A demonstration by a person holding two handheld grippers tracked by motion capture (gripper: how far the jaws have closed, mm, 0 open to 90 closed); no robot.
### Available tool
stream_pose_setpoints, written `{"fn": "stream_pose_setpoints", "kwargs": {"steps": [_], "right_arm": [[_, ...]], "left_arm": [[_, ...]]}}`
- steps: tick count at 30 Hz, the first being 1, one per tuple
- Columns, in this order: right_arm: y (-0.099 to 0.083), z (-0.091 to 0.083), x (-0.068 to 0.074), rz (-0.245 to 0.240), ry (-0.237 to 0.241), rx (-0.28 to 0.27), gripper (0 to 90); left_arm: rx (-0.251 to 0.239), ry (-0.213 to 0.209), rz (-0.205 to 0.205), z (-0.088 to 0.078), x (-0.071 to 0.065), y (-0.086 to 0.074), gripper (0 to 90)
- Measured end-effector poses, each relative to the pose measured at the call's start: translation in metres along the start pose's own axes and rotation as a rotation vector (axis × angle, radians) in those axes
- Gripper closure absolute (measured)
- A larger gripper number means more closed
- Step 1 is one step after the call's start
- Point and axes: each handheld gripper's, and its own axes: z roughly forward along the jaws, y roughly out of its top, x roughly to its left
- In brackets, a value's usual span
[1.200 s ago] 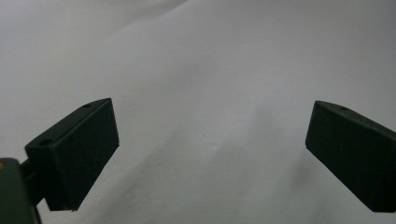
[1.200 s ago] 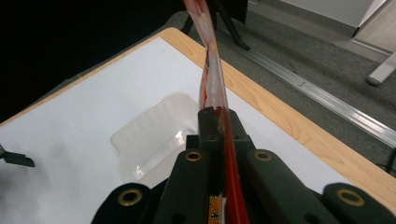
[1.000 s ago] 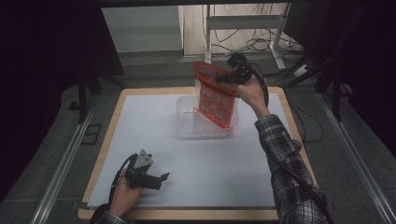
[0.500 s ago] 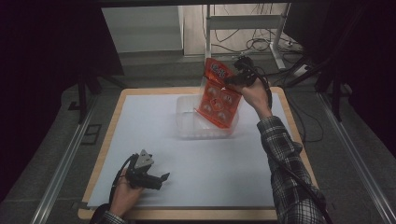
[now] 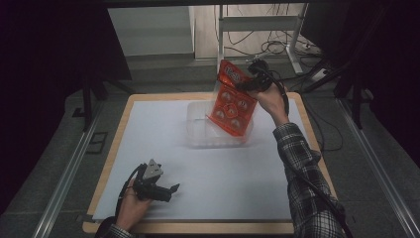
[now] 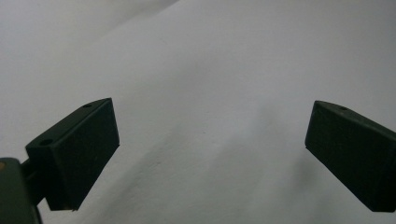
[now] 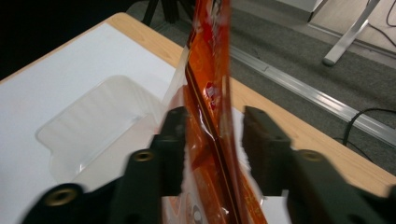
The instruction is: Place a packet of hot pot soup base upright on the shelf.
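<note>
Right gripper jaws have just been opening, orange packet loose between them, upper centre of the high view, dropping into the clear tray. Left gripper open, empty, lower left. Left: pull clear.

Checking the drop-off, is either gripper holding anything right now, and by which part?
Nothing is gripped. The right gripper jaws have just been opening around the orange packet's upper edge over the clear tray; the left gripper is open.

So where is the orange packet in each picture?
High view: orange packet upper middle, leaning into the clear tray.
Left gripper view: just white table cover.
Right gripper view: packet centre, edge-on between opening jaws.
Shared landmark: the clear tray.
</note>
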Motion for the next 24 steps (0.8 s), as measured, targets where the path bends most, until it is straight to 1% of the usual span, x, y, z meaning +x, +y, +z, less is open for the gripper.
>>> {"fn": "stream_pose_setpoints", "kwargs": {"steps": [1,4,8,10,12,15,20,24], "right_arm": [[0.0,0.0,0.0,0.007,-0.009,-0.004,52.6],[0.001,-0.003,0.0,-0.013,-0.04,-0.016,41.9],[0.001,-0.009,0.0,-0.023,-0.054,-0.031,30.3],[0.0,-0.012,0.0,-0.014,-0.044,-0.038,26.0],[0.0,-0.016,0.001,-0.021,-0.048,-0.045,22.8],[0.0,-0.02,0.003,-0.031,-0.044,-0.05,18.8],[0.0,-0.03,0.007,-0.047,-0.042,-0.068,14.2],[-0.001,-0.038,0.008,-0.046,-0.038,-0.087,11.0]], "left_arm": [[0.0,0.0,-0.001,0.0,0.0,0.0,2.5],[0.003,-0.001,0.003,0.0,-0.001,0.0,2.5],[0.001,0.001,0.003,0.0,-0.001,0.0,2.5],[0.0,-0.001,0.002,0.0,-0.001,0.0,2.5],[-0.001,-0.004,0.001,0.0,-0.001,0.0,2.5],[0.0,-0.018,-0.004,0.0,-0.001,0.001,2.6],[-0.005,-0.022,-0.005,-0.001,-0.001,0.001,2.7],[-0.014,-0.022,-0.006,-0.002,-0.001,0.001,2.7]]}}
